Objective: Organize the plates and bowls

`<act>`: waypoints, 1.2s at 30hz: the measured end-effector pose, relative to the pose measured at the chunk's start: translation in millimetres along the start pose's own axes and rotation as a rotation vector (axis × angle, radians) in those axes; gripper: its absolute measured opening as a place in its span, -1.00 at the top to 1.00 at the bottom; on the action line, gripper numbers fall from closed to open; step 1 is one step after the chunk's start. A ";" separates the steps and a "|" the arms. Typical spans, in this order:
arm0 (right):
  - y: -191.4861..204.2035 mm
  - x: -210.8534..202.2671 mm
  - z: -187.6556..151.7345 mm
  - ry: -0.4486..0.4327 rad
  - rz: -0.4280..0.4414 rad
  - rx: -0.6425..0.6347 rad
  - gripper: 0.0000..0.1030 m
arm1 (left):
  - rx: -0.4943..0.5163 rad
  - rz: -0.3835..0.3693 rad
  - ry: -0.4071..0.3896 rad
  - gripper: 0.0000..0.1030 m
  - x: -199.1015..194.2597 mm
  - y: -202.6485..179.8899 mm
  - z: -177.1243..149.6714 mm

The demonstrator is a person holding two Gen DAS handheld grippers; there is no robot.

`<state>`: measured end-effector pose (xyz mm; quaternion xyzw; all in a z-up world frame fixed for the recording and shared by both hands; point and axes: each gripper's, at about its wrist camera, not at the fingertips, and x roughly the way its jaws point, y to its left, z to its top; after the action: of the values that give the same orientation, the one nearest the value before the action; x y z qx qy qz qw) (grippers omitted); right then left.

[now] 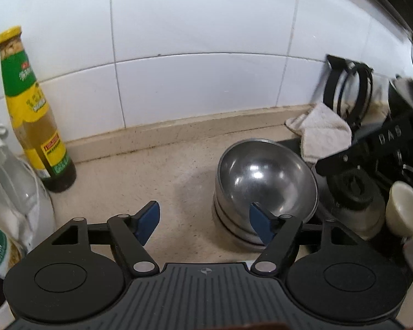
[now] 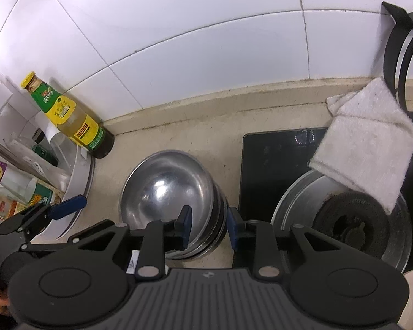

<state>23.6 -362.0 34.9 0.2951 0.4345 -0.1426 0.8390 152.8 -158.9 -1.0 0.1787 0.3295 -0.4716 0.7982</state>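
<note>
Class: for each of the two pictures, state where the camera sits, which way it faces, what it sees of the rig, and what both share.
Left wrist: on the left gripper, facing down at the beige countertop; its open blue-padded fingers and the right gripper show.
Right wrist: on the right gripper, facing down; its fingers straddle the bowl rims; the left gripper shows.
Shared: stacked steel bowls, yellow-capped sauce bottle, white cloth.

The only text I can read is the raised lettering "DAS" on the black body of the right gripper (image 1: 382,148) seen from my left wrist camera, while the bottle (image 1: 31,104) labels stay too blurred to read.
</note>
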 end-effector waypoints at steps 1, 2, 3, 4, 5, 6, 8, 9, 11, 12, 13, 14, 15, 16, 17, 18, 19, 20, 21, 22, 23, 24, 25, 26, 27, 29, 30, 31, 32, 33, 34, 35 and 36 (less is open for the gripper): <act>1.4 -0.1 -0.9 0.000 0.003 -0.002 0.50 | 0.009 -0.003 -0.002 -0.51 -0.2 -0.4 -1.9; 2.7 -0.1 -1.5 0.001 0.005 -0.004 0.49 | 0.012 -0.010 0.001 -0.53 0.2 -0.6 -2.9; 4.4 0.1 -1.9 0.003 0.006 -0.009 0.49 | 0.011 -0.015 0.008 -0.54 1.2 -0.9 -4.0; 6.9 -0.4 -3.1 0.004 0.003 -0.018 0.49 | 0.008 -0.015 0.014 -0.55 2.2 -1.1 -5.0; 10.1 -1.1 -4.9 0.002 -0.003 -0.033 0.48 | 0.007 -0.013 0.020 -0.56 3.1 -1.6 -5.8; 13.8 -2.2 -7.2 -0.003 -0.015 -0.050 0.48 | 0.008 -0.010 0.024 -0.56 3.6 -2.3 -6.5; 19.2 -3.5 -11.1 -0.012 -0.037 -0.077 0.41 | 0.005 -0.002 0.025 -0.59 3.4 -2.3 -7.8; 21.9 -4.1 -13.6 -0.017 -0.046 -0.090 0.37 | -0.003 -0.001 0.024 -0.59 3.2 -2.1 -8.0; 25.1 -4.5 -17.2 -0.021 -0.055 -0.103 0.36 | -0.014 -0.004 0.022 -0.60 2.5 -1.3 -8.0; 26.7 -5.0 -19.4 -0.024 -0.056 -0.109 0.36 | -0.015 -0.002 0.020 -0.60 1.8 -1.5 -8.1; 27.6 -5.3 -21.1 -0.025 -0.058 -0.114 0.36 | -0.014 0.001 0.016 -0.60 1.1 -2.1 -8.2; 28.6 -5.7 -23.1 -0.026 -0.062 -0.117 0.36 | -0.012 0.004 0.012 -0.61 0.1 -2.9 -8.2; 29.5 -6.1 -25.2 -0.028 -0.066 -0.120 0.36 | -0.009 0.005 0.006 -0.62 -0.8 -4.2 -8.0; 30.4 -6.8 -26.6 -0.029 -0.068 -0.122 0.36 | -0.005 0.009 -0.002 -0.62 -2.1 -5.1 -7.9; 31.1 -7.3 -27.5 -0.031 -0.071 -0.124 0.36 | 0.000 0.011 -0.009 -0.63 -3.4 -5.8 -8.1; 31.3 -7.9 -28.6 -0.032 -0.073 -0.123 0.36 | 0.005 0.009 -0.013 -0.63 -4.4 -6.3 -8.2; 31.3 -8.7 -29.6 -0.033 -0.074 -0.120 0.36 | 0.010 0.009 -0.016 -0.63 -5.2 -7.3 -7.8; 31.4 -8.9 -29.5 -0.033 -0.074 -0.120 0.36 | 0.012 0.012 -0.020 -0.63 -6.0 -8.2 -7.3; 31.3 -9.5 -30.4 -0.034 -0.076 -0.118 0.36 | 0.014 0.014 -0.024 -0.63 -6.8 -9.0 -7.1; 31.5 -9.9 -31.4 -0.034 -0.079 -0.118 0.36 | 0.016 0.015 -0.030 -0.63 -7.5 -9.7 -6.6; 31.9 -10.5 -32.6 -0.036 -0.084 -0.121 0.36 | 0.020 0.017 -0.035 -0.64 -8.2 -10.4 -6.4; 32.1 -10.7 -33.5 -0.037 -0.089 -0.124 0.36 | 0.024 0.019 -0.040 -0.64 -8.6 -10.8 -6.6; 32.5 -11.2 -34.5 -0.039 -0.095 -0.128 0.36 | 0.028 0.023 -0.043 -0.64 -8.9 -11.6 -6.9; 32.7 -11.4 -35.0 -0.041 -0.098 -0.130 0.36 | 0.034 0.024 -0.046 -0.64 -9.1 -12.4 -6.9; 32.6 -11.7 -35.7 -0.041 -0.100 -0.130 0.36 | 0.039 0.022 -0.046 -0.64 -9.0 -13.1 -7.2; 32.0 -11.9 -36.2 -0.039 -0.099 -0.126 0.36 | 0.043 0.020 -0.043 -0.65 -8.3 -14.1 -7.4; 31.8 -12.2 -36.3 -0.040 -0.100 -0.124 0.36 | 0.046 0.018 -0.043 -0.65 -8.3 -14.4 -7.6; 31.6 -12.0 -35.9 -0.041 -0.101 -0.124 0.36 | 0.049 0.017 -0.044 -0.65 -8.4 -14.6 -7.8; 31.4 -12.0 -35.9 -0.040 -0.103 -0.121 0.36 | 0.054 0.018 -0.046 -0.65 -8.6 -14.9 -7.9; 31.1 -11.8 -36.0 -0.040 -0.104 -0.119 0.36 | 0.058 0.020 -0.048 -0.65 -8.9 -15.2 -7.9; 30.9 -11.5 -36.3 -0.039 -0.105 -0.117 0.35 | 0.062 0.021 -0.050 -0.66 -9.0 -15.5 -7.9; 30.8 -10.9 -36.4 -0.037 -0.107 -0.116 0.35 | 0.063 0.020 -0.051 -0.67 -9.1 -15.4 -8.0; 30.7 -10.6 -36.5 -0.036 -0.108 -0.115 0.35 | 0.063 0.017 -0.050 -0.67 -9.1 -15.1 -8.4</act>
<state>9.1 -315.5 38.5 0.2197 0.4420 -0.1679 0.8533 133.6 -155.5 -0.3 0.1949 0.2929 -0.4793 0.8041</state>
